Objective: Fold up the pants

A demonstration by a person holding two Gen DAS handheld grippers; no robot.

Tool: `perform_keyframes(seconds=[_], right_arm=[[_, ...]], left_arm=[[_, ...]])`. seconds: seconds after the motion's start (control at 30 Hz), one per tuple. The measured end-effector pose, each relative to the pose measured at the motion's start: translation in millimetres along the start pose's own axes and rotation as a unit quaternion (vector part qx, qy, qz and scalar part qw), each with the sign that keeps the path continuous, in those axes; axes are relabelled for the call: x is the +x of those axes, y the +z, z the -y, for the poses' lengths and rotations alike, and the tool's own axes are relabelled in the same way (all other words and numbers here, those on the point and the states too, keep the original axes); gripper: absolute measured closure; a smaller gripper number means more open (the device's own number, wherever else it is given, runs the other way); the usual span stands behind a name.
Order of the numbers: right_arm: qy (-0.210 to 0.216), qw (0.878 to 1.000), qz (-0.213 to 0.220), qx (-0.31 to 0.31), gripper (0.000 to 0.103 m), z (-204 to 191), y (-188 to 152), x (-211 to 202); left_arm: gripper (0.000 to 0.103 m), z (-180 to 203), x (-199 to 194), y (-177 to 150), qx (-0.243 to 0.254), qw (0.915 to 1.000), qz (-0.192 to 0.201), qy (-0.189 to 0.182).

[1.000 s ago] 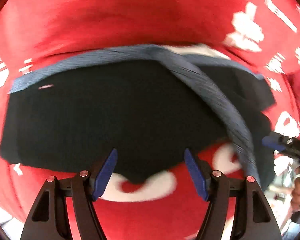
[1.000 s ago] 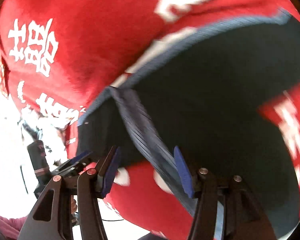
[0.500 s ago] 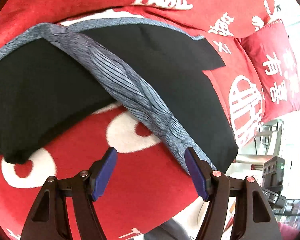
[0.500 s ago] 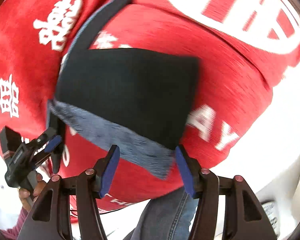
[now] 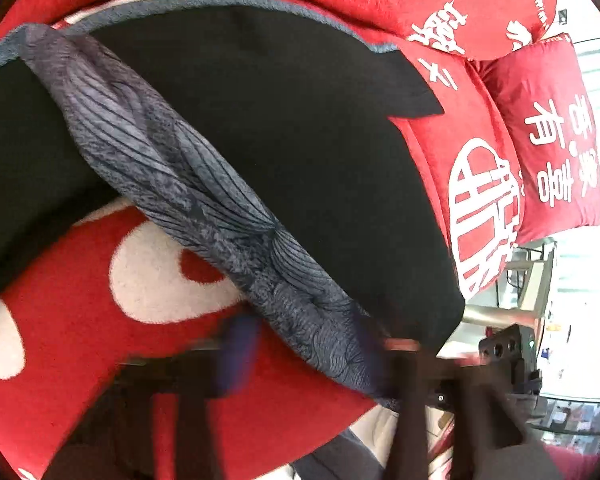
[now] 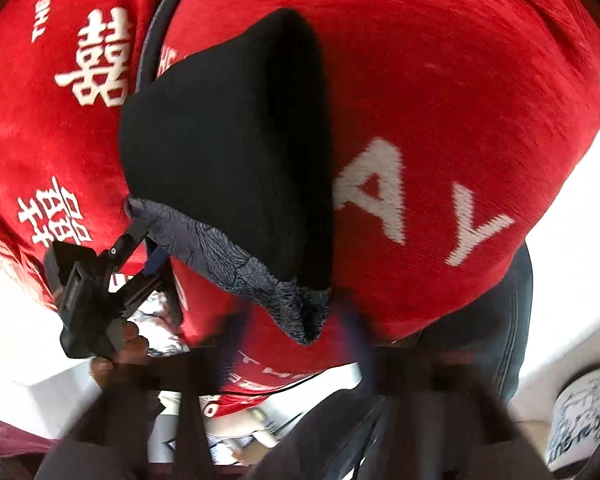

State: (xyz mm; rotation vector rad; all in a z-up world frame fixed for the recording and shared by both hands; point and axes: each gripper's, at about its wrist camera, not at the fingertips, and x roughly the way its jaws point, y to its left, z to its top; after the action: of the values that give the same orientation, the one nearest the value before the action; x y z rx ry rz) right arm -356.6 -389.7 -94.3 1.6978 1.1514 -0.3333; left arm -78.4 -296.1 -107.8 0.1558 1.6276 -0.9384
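Black pants (image 5: 284, 136) with a grey patterned waistband (image 5: 204, 204) lie on a red blanket (image 5: 80, 308) with white characters. In the left wrist view my left gripper (image 5: 304, 352) is blurred, its blue fingers (image 5: 236, 356) apart around the waistband's near end. In the right wrist view the pants (image 6: 228, 152) lie folded, the waistband (image 6: 236, 272) along the near edge. My right gripper (image 6: 296, 344) is blurred and open around the waistband corner. The left gripper (image 6: 148, 256) shows at the waistband's left end.
A red pillow (image 5: 556, 136) with white characters lies at the right. The blanket's edge (image 6: 440, 320) is close to the grippers. A person's jeans (image 6: 488, 340) and a white shoe (image 6: 580, 420) are below the right gripper.
Both grippers have moved closer to the waistband, one at each end. Both are blurred by motion now. The pants lie in the same spot.
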Motion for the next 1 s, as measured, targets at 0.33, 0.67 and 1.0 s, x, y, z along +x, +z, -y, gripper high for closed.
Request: perform_keyframes(seconds=[0.33, 0.67, 1.0], right_arm=[[0.073, 0.993, 0.010, -0.095, 0.093, -109, 66, -49], [0.032, 0.982, 0.033, -0.181, 0.097, -204, 185, -74], [-0.167, 0.944, -0.107, -0.264, 0.071, -148, 75, -15]], left_arm=[[0.085, 30, -47, 51, -0.007, 0.9985, 0.051, -0.019], [0.085, 44, -55, 122, -0.008, 0.9950, 0.096, 0.024], [0.085, 0, -60, 43, -0.073, 0.9927, 0.042, 0.086]])
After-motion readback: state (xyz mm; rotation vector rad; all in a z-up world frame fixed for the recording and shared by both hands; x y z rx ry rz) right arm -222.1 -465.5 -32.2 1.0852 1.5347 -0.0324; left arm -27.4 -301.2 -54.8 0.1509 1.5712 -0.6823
